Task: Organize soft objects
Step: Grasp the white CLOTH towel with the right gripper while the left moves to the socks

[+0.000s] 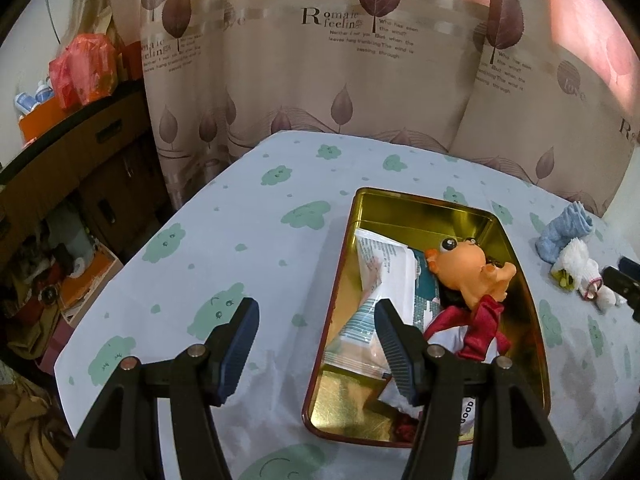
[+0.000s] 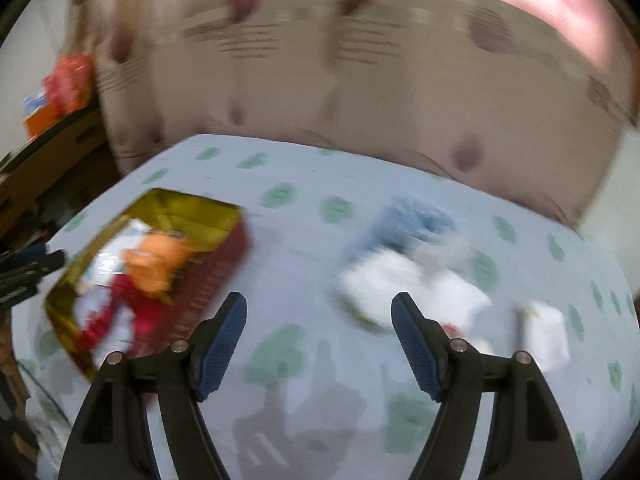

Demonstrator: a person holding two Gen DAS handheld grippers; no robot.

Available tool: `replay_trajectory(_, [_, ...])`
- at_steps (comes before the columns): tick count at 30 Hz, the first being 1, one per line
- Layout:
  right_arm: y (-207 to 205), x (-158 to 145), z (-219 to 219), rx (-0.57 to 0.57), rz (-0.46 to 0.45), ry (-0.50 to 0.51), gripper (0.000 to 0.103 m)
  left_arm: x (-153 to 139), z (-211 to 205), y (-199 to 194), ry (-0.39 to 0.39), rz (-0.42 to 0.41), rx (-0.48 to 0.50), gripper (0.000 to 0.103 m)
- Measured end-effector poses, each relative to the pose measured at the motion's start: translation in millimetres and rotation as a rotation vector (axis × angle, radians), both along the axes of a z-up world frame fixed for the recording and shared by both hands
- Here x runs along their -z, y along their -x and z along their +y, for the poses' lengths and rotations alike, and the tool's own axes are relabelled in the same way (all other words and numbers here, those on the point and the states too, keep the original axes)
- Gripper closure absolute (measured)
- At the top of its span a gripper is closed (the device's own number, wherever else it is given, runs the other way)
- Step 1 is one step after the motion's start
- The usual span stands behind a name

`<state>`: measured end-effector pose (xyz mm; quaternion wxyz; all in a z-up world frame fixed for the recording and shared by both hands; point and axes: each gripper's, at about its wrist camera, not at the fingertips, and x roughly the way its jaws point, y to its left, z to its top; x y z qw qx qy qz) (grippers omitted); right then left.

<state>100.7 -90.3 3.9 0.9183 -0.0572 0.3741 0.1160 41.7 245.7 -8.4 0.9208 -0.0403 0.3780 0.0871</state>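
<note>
The left hand-held gripper [image 1: 316,320] hangs with jaws apart and empty at the gold tin's [image 1: 532,344] left rim; the orange doll [image 1: 468,272] lies inside, beyond its fingertips.

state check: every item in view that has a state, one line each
gold tin: open, no lid on, partly filled
orange doll: lying inside the tin
packets: in the tin, under the doll
blue cloth: outside the tin, on the table
white plush: outside the tin, beside the blue cloth
left gripper: open, empty
right gripper: open, empty
</note>
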Motion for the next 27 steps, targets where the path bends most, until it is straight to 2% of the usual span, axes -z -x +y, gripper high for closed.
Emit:
replay_trajectory(10, [3, 24, -113, 0.279, 0.058, 0.001, 0.03, 0, -2, 0, -0.004, 0.003, 0.001, 0.042])
replay_trajectory(16, [9, 39, -163, 0.393, 0.086, 0.023, 0.03, 0, 0, -1, -0.001, 0.002, -0.009, 0.042])
replay_trajectory(18, [6, 42, -171, 0.404, 0.09, 0.024, 0.028, 0, 0, -1, 0.002, -0.002, -0.006, 0.042])
replay_trajectory(20, [0, 44, -173, 0.41, 0.092, 0.031, 0.02, 0, 0, 0, -0.005, -0.003, -0.006, 0.042])
replay_trajectory(27, [-37, 54, -178, 0.424, 0.097, 0.052, 0.018, 3, -2, -1, -0.005, -0.002, -0.013, 0.042])
